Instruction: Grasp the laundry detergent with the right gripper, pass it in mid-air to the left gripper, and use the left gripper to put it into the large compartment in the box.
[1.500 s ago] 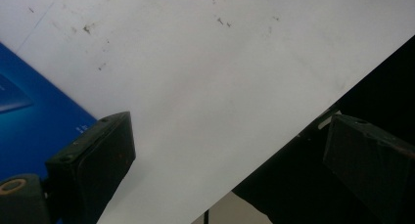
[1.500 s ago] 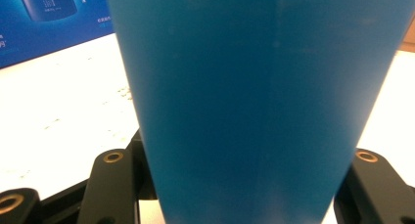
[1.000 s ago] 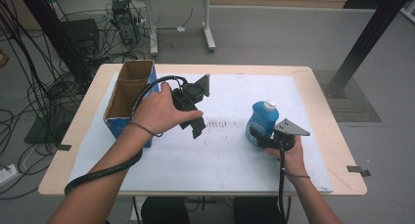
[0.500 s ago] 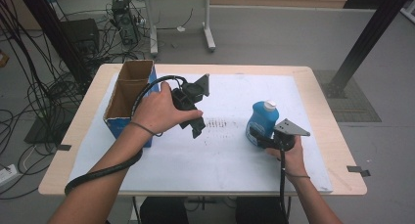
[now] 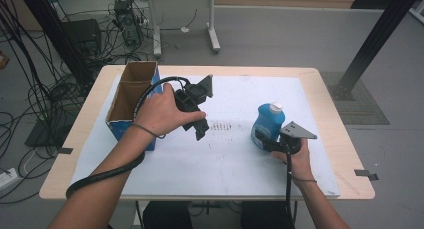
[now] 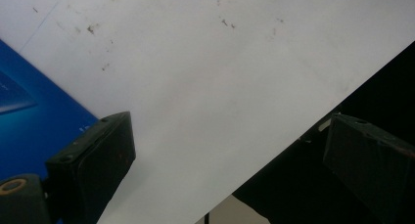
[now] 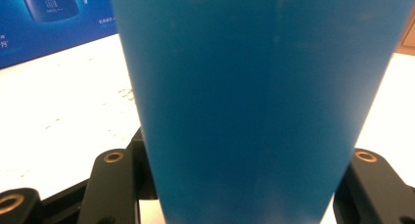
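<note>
Upright blue plastic bottle with white cap [image 5: 269, 121] on the white table mat [image 5: 230, 159], clamped between the jaws of the right gripper [image 5: 264, 139], left gripper [image 5: 199, 123] spread wide, holding nothing, beside the open blue cardboard box [image 5: 131, 96].

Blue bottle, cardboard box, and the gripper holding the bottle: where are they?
Blue bottle [image 5: 268, 121]: high view, its upper body.
Cardboard box [image 5: 116, 124]: high view, its blue front wall.
Right gripper [image 5: 264, 138]: high view, jaws around the bottle's base.

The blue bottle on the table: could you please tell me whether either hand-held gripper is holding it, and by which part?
The right hand-held gripper grips the blue bottle around its lower body; the left hand-held gripper is open and holds nothing.
</note>
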The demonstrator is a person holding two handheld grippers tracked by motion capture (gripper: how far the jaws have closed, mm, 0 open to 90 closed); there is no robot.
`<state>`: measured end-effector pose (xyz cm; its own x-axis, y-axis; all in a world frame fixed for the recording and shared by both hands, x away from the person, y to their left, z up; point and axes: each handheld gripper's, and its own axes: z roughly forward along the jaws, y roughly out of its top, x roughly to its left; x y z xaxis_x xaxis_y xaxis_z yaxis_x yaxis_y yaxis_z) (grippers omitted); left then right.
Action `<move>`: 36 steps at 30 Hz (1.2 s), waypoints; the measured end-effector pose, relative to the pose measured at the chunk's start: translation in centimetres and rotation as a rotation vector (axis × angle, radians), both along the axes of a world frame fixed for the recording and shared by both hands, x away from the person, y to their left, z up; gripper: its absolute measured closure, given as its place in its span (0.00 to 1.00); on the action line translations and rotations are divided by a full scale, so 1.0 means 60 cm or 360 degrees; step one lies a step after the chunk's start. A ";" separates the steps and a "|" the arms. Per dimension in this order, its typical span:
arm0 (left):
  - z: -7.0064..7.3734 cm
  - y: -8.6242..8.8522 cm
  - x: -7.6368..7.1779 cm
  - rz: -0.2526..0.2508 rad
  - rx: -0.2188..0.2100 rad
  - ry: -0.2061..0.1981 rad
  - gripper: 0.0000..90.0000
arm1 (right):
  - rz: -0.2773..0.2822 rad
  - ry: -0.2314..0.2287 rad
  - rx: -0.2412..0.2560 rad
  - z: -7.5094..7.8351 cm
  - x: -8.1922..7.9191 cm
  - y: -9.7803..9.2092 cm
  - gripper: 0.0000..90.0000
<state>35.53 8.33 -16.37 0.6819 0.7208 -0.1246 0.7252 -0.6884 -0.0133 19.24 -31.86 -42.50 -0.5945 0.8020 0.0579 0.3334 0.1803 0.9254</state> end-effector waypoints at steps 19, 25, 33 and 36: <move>0.004 0.002 -0.004 0.0006 0.0008 -0.0006 0.06 | -0.0002 -0.0002 -0.0004 0.000 -0.001 0.001 0.47; 0.006 0.001 -0.006 0.0007 0.0008 -0.0011 0.06 | -0.0002 -0.0002 -0.0004 0.000 -0.001 0.001 0.47; 0.008 -0.001 -0.006 0.0001 0.0010 -0.0012 0.06 | 0.0001 0.0001 -0.0002 0.000 0.000 0.000 0.47; 0.010 -0.001 -0.006 0.0000 0.0011 -0.0012 0.06 | -0.0001 0.0000 -0.0002 0.000 0.000 0.000 0.47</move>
